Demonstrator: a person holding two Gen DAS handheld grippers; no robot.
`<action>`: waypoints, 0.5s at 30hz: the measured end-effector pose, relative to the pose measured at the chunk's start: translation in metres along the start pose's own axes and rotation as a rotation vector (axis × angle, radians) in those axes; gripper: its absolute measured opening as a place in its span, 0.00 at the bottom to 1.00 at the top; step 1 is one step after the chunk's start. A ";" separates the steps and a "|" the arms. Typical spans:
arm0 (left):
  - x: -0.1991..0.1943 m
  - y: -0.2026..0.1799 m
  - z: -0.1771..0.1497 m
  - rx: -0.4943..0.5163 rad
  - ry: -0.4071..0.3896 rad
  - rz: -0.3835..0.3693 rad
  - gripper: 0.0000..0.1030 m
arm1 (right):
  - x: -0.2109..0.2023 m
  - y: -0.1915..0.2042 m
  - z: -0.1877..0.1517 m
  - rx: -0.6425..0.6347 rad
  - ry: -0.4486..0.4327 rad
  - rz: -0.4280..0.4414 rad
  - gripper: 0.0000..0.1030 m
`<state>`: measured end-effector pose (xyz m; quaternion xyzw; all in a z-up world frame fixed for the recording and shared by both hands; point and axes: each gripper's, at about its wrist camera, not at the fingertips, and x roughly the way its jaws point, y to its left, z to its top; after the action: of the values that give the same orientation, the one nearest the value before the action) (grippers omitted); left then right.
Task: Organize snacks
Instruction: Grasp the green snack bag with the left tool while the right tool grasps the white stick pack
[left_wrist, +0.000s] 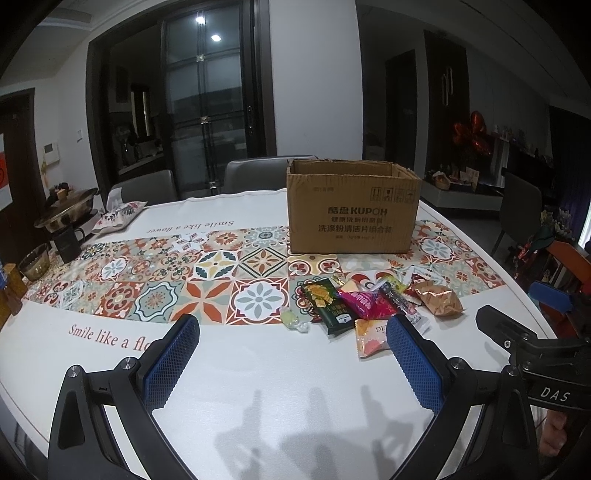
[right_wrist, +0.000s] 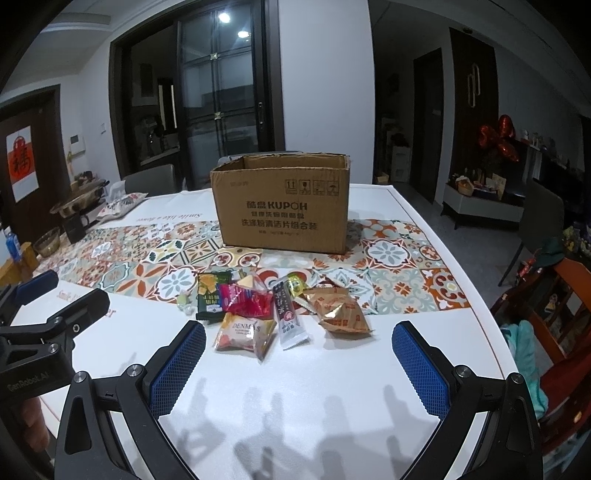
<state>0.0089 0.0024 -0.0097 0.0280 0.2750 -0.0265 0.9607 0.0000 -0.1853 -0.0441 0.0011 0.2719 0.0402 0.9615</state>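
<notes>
**Snack pile waits in front of the open box**

The snack packets (right_wrist: 280, 306) lie heaped at frame centre on the table (right_wrist: 406, 325); the small pale one at their left edge may be a candy. Just beyond them stands the open cardboard box (right_wrist: 284, 206). The right gripper (right_wrist: 298, 338) and left gripper (left_wrist: 291, 332) both hover with fingers spread wide, holding nothing.

A home dining room: patterned tablecloth (left_wrist: 258, 354), dining chairs (left_wrist: 255, 175), hotpot (left_wrist: 70, 210), glass doors (left_wrist: 207, 103).

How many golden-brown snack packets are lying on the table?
2: one golden-brown packet at the pile's right edge, another just behind it, touching. More may be hidden underneath.
</notes>
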 end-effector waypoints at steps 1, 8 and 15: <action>0.001 0.000 0.001 0.005 -0.003 -0.001 0.99 | 0.002 0.000 0.001 -0.003 0.001 0.005 0.99; 0.022 -0.001 0.014 0.039 0.012 -0.030 0.90 | 0.024 0.003 0.013 -0.022 0.023 0.036 0.93; 0.054 0.004 0.027 0.006 0.058 -0.074 0.79 | 0.055 0.009 0.027 -0.047 0.066 0.091 0.79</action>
<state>0.0693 0.0028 -0.0148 0.0217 0.3033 -0.0621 0.9506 0.0604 -0.1713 -0.0499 -0.0106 0.3023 0.0903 0.9489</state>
